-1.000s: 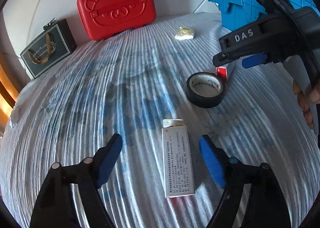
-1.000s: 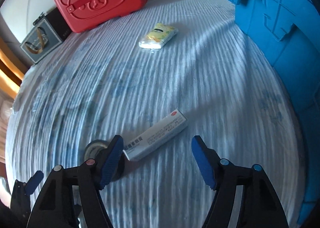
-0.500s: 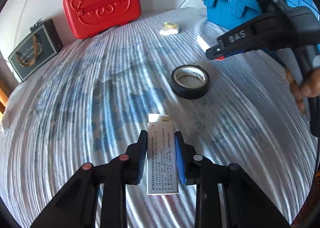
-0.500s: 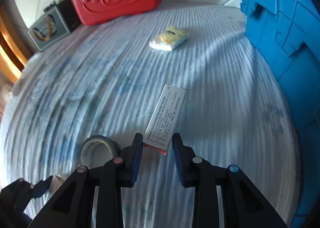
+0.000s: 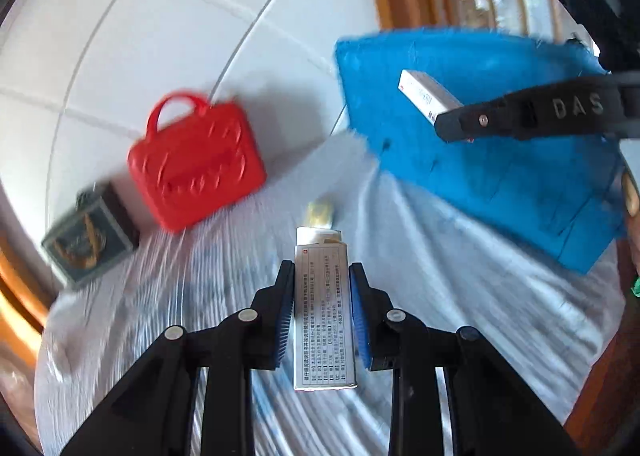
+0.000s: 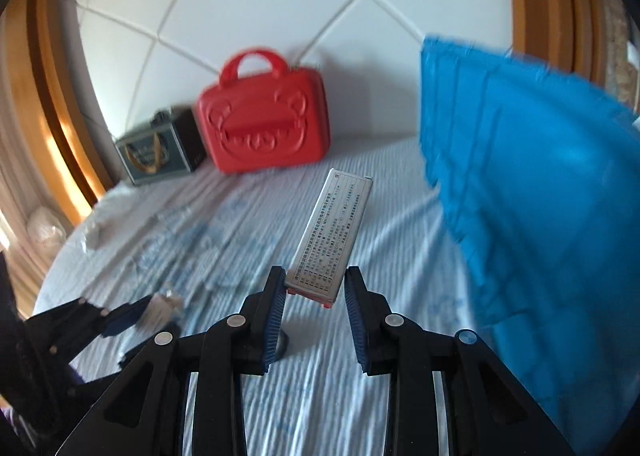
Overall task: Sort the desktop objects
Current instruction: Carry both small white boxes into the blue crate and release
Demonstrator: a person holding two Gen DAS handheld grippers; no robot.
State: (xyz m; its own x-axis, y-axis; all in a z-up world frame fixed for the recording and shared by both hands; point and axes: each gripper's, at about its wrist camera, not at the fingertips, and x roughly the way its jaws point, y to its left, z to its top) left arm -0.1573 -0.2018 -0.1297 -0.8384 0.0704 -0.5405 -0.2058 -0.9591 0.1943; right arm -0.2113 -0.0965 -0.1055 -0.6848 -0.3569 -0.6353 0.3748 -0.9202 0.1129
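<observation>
**Two boxes held above the striped surface**

The surface [image 6: 248, 223] is covered by a white cloth with fine ridges and faint blue print. Behind it rises a white wall crossed by thin diagonal seams, framed by orange-brown wooden trim [image 6: 60, 103] at the sides.

At the far edge, against the wall, a red case [image 6: 264, 123] with a carry handle and an embossed bear face stands upright. Just beside it, toward 9 o'clock, sits a small dark gift bag [image 6: 160, 151]. A large blue crate [image 6: 528, 195] fills the 3 o'clock side of the right wrist view and blocks everything behind it; in the left wrist view it lies at 2 o'clock. A small yellowish packet [image 5: 320, 212] lies on the cloth near 12 o'clock from the left claw, partly hidden by the box that claw holds.

The left claw [image 5: 322, 316] is clamped on a silver printed box [image 5: 323, 320], pads pressing its long sides, the box pointing to 12 o'clock, its far flap open. The right claw [image 6: 314, 308] is closed on the near end of a second silver box [image 6: 332, 232], which leans toward 1 o'clock above the cloth. In the left wrist view that claw crosses at 2 o'clock, in front of the crate. Both views are blurred.
</observation>
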